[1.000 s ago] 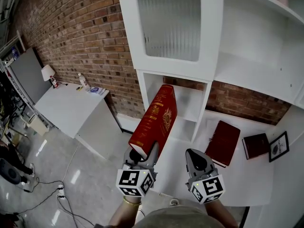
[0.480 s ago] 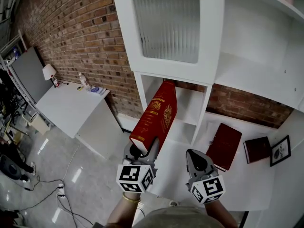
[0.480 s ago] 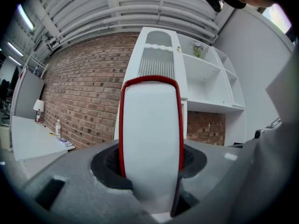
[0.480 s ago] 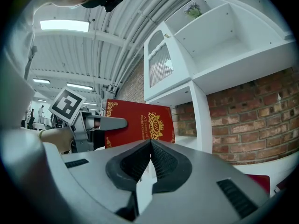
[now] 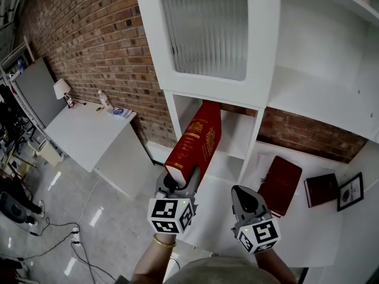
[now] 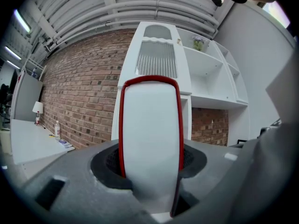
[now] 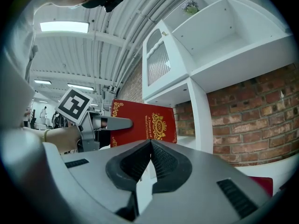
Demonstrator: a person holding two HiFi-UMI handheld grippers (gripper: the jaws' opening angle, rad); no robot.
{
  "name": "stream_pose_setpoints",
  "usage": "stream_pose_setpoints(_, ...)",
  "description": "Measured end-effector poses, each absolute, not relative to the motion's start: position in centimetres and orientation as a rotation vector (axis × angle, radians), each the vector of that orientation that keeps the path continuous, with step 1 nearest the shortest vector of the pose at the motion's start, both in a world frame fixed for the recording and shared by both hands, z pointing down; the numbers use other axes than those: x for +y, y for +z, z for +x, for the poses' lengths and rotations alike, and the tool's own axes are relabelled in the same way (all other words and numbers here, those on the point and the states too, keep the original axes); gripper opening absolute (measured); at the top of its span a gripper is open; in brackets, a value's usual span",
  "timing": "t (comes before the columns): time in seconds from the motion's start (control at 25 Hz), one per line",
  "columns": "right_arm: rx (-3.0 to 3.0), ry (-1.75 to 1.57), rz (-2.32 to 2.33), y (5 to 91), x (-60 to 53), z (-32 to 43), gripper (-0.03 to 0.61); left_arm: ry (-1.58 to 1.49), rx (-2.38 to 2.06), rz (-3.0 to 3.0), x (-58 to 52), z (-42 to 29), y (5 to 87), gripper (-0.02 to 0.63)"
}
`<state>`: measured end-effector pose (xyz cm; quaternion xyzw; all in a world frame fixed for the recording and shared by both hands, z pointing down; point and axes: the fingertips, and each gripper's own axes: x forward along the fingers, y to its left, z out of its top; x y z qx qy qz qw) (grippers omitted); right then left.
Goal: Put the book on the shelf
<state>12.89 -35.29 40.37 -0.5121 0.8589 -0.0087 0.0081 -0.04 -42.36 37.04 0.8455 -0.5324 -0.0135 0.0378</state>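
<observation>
Bright light from a long white ceiling lamp at ten o'clock; dark fisheye edges; red hardback book blurred.

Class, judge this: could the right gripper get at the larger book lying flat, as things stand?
Probably yes. The right gripper is empty, jaws together, and the flat book lies just ahead of it with nothing between them. It would have to open first.

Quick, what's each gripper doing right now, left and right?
Left gripper: closed on the thick red hardcover book with gold ornament, gripping its lower end.
Right gripper: closed, holding nothing.
</observation>
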Motion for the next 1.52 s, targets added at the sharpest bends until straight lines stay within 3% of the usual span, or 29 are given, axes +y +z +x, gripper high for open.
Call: stream_pose_setpoints(1.52, 2.67, -0.024, -1.629, 40.4, -37.3, 15.3, 0.007, -0.004, -1.624, 2.612, -49.9, 4.0, 37.0, 0.233)
